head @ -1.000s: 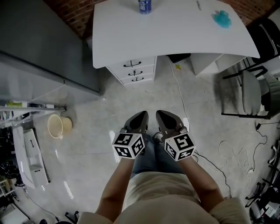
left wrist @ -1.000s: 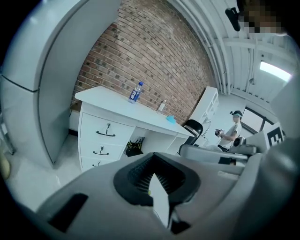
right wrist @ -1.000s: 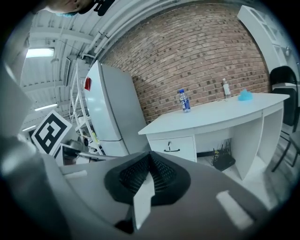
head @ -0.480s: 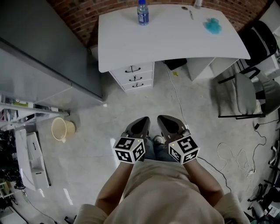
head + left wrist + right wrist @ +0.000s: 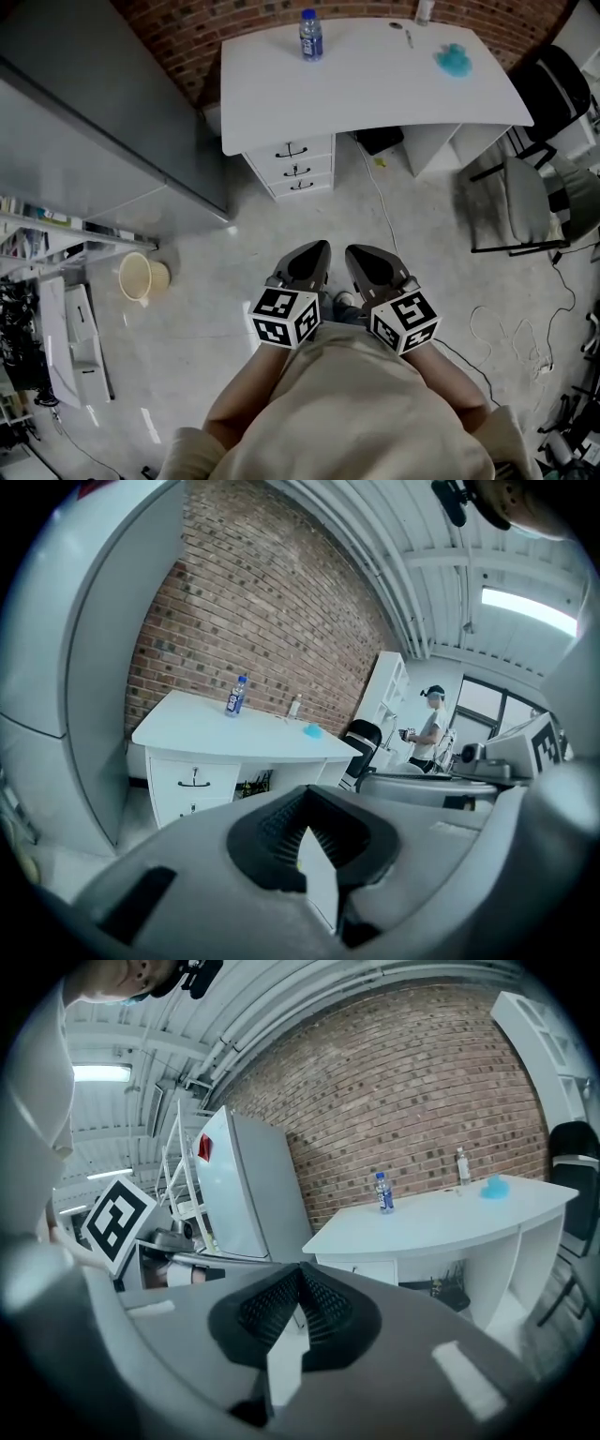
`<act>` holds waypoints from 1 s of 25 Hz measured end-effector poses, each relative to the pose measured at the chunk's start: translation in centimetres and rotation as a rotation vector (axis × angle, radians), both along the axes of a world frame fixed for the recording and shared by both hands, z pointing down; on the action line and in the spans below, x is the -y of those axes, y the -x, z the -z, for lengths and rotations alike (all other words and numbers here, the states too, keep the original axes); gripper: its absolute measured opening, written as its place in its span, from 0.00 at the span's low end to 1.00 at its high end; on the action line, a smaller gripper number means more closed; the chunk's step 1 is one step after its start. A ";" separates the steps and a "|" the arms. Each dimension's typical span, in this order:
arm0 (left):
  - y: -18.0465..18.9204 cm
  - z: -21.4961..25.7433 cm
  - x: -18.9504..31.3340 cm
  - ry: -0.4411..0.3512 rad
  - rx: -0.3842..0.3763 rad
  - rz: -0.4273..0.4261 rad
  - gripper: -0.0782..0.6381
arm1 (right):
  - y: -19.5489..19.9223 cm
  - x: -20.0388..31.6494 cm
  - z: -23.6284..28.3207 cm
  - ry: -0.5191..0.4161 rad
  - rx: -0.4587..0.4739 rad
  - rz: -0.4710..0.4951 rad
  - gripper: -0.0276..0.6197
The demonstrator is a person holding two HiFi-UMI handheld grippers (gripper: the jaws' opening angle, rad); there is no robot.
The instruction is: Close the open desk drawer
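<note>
Red brick wall [image 5: 187, 28] backs the room; a tall grey cabinet [image 5: 84, 122] stands left, then a round beige bucket [image 5: 139, 277], then a white desk [image 5: 375, 84] whose three-drawer stack [image 5: 298, 171] sits under its left end. Left gripper [image 5: 317, 247] and right gripper [image 5: 356, 253] hover well short of it, both clenched on nothing
</note>
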State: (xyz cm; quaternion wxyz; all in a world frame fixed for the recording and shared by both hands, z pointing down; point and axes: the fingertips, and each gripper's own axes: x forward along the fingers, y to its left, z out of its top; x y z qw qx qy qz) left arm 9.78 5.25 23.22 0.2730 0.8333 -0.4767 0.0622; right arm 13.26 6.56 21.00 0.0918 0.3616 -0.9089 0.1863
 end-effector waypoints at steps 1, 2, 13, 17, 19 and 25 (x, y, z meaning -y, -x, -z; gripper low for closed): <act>-0.1 0.1 -0.1 -0.003 -0.003 -0.006 0.10 | 0.1 -0.1 0.2 -0.010 -0.003 0.004 0.05; -0.3 0.3 -0.1 -0.007 -0.007 -0.011 0.10 | 0.3 -0.2 0.4 -0.022 -0.008 0.009 0.05; -1.4 0.7 0.2 -0.043 0.005 -0.036 0.10 | -0.6 0.6 0.8 -0.054 0.005 -0.004 0.04; -1.5 0.8 0.4 -0.049 0.009 -0.040 0.10 | -1.1 1.1 0.7 -0.051 0.009 -0.027 0.05; -1.5 0.9 0.5 -0.052 0.011 -0.040 0.10 | -1.1 1.3 0.7 -0.050 0.007 -0.030 0.04; -1.2 1.0 0.5 -0.057 0.004 -0.024 0.10 | -1.3 1.6 0.6 -0.054 0.007 -0.035 0.04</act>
